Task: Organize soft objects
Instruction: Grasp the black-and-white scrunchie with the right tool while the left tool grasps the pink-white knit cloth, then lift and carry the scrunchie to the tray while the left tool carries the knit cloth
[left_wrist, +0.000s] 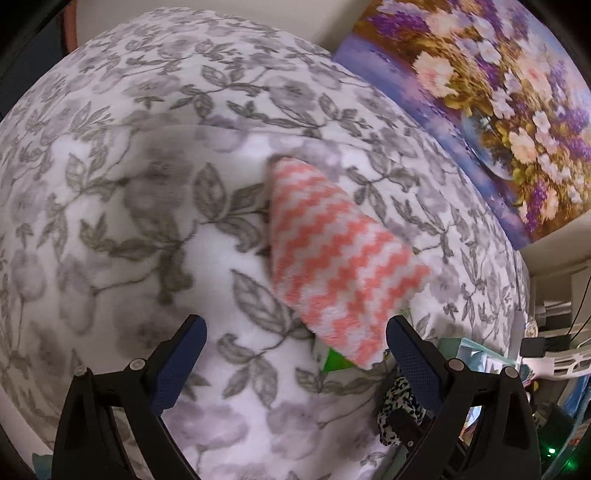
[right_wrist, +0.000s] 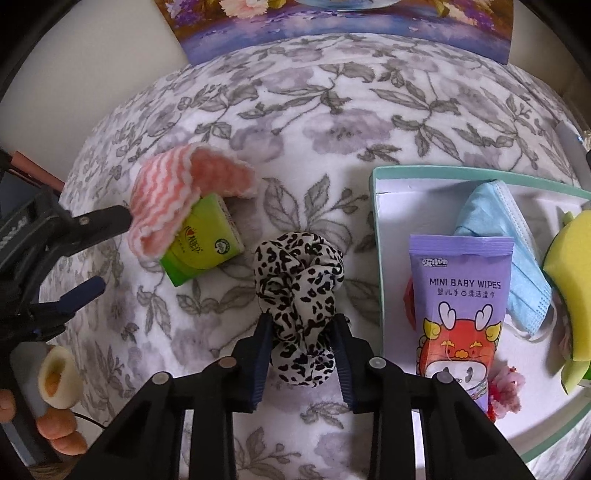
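Right hand-held gripper (right_wrist: 302, 345) pinches the leopard scrunchie (right_wrist: 299, 291); left hand-held gripper (left_wrist: 295, 345) gapes wide beside the striped cloth (left_wrist: 332, 254).

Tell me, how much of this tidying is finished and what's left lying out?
Already in the tray: a blue face mask, a purple baby wipes pack and a yellow-green sponge. In hand: the right gripper is closed on the leopard scrunchie, which sits on the blanket. Left: the pink striped cloth draped over the green tissue pack; the left gripper is open beside the cloth.
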